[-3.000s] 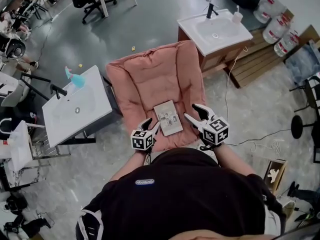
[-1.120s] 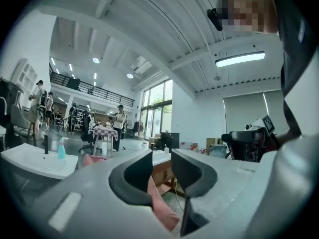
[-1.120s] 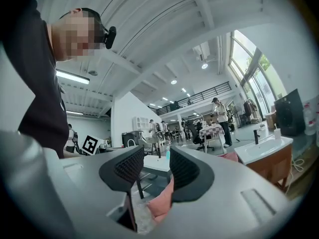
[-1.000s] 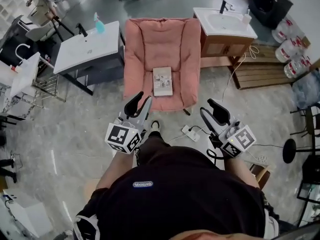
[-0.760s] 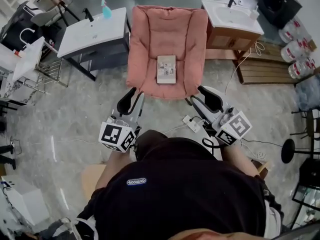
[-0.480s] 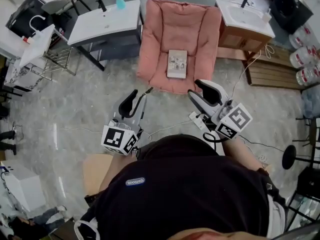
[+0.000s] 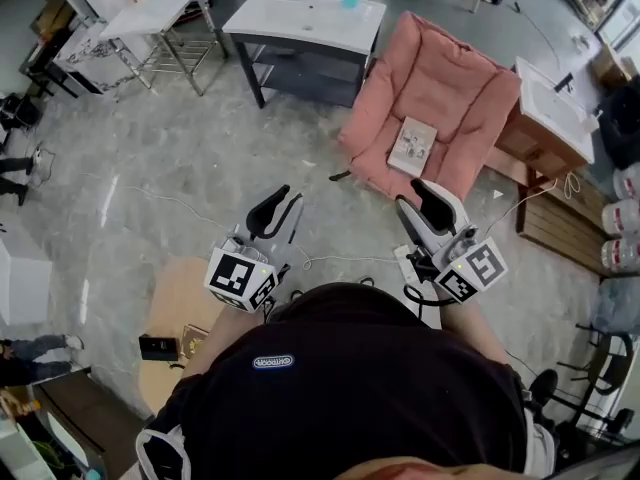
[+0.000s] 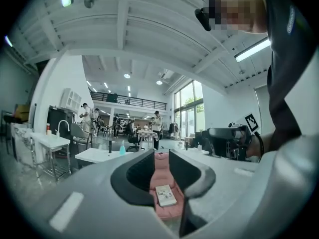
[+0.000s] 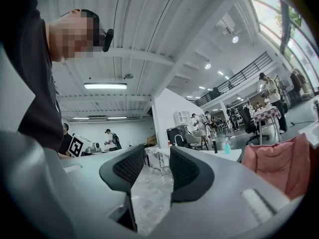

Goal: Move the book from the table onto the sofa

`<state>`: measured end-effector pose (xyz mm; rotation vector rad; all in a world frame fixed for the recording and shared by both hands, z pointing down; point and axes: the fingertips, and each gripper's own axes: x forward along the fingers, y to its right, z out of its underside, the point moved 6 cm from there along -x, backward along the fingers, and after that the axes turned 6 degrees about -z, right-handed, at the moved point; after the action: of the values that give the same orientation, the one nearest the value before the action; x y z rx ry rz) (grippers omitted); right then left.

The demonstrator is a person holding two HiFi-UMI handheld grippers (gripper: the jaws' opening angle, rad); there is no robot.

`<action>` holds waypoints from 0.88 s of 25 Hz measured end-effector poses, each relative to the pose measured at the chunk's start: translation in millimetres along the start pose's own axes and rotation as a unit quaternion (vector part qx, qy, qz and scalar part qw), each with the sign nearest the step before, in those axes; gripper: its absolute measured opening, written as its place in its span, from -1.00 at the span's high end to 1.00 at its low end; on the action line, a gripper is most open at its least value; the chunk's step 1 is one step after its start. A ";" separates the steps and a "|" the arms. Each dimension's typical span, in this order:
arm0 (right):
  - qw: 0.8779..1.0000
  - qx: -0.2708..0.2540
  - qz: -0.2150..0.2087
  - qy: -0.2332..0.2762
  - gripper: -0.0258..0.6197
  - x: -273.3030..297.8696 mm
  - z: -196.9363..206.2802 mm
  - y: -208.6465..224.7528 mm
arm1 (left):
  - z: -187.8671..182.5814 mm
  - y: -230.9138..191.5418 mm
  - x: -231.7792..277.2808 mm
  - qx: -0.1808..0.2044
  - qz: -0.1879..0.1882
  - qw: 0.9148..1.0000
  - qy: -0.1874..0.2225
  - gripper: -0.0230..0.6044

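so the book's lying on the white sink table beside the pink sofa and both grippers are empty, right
Not quite. The book lies on the seat of the pink sofa itself, as the head view shows. The rest holds: the left gripper and the right gripper are both empty, jaws apart.

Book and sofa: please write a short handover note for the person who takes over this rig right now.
Left gripper: jaws apart, nothing in them.
Right gripper: jaws apart, nothing in them.
Book: lies flat on the seat of the pink sofa, clear of both grippers, which are held over the floor.
Done: the book is on the sofa.
Left: nothing for the book, as far as the views show.
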<state>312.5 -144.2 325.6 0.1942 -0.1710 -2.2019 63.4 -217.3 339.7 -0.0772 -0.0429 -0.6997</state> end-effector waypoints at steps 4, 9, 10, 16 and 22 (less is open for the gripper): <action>1.000 0.008 -0.029 -0.002 0.33 25.7 10.6 -37.0 | 2.1 -24.1 -55.7 0.000 -0.043 0.999 0.000 0.64; 0.997 0.020 -0.078 -0.014 0.34 66.0 28.3 -74.7 | 9.6 -51.4 -110.7 -0.005 -0.092 0.996 -0.004 0.64; 0.996 0.022 -0.090 -0.018 0.34 73.8 31.9 -82.6 | 10.5 -56.1 -122.4 -0.006 -0.105 0.994 -0.004 0.64; 0.982 0.027 -0.181 -0.046 0.34 118.3 46.4 -115.1 | 14.2 -73.4 -180.8 -0.011 -0.197 0.980 -0.005 0.64; 0.958 0.028 -0.275 -0.071 0.34 143.4 53.6 -117.9 | 22.9 -59.0 -207.6 -0.025 -0.296 0.955 0.000 0.64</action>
<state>124.9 -186.7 344.1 0.1224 -0.2876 -2.7697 -133.6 -127.1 352.4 -0.1151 -0.0488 -1.3013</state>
